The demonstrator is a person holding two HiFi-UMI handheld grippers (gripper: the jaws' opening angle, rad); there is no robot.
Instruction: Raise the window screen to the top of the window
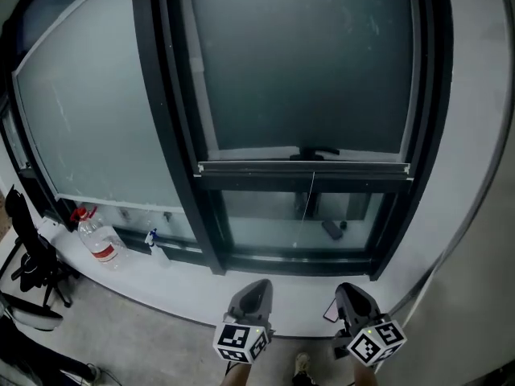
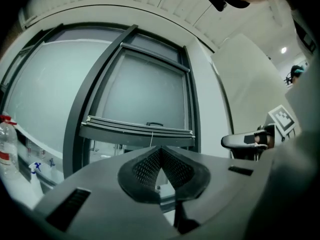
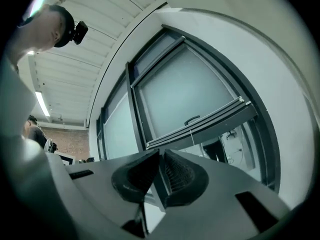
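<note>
The window screen's bottom bar point(image 1: 304, 167) hangs about two thirds of the way down the dark-framed window, with a small black handle point(image 1: 315, 153) at its middle and a thin cord point(image 1: 310, 193) below. The bar also shows in the left gripper view point(image 2: 137, 127) and in the right gripper view point(image 3: 200, 124). Both grippers are low in the head view, well short of the window and touching nothing. My left gripper point(image 1: 257, 285) point(image 2: 161, 148) is shut and empty. My right gripper point(image 1: 348, 290) point(image 3: 162, 151) has its pads together with nothing between them.
On the white sill point(image 1: 265, 296) at the left stand a water bottle point(image 1: 98, 238) and a small spray bottle point(image 1: 154, 244). A black office chair point(image 1: 28, 256) is at the far left. A white wall point(image 1: 475, 175) flanks the window on the right.
</note>
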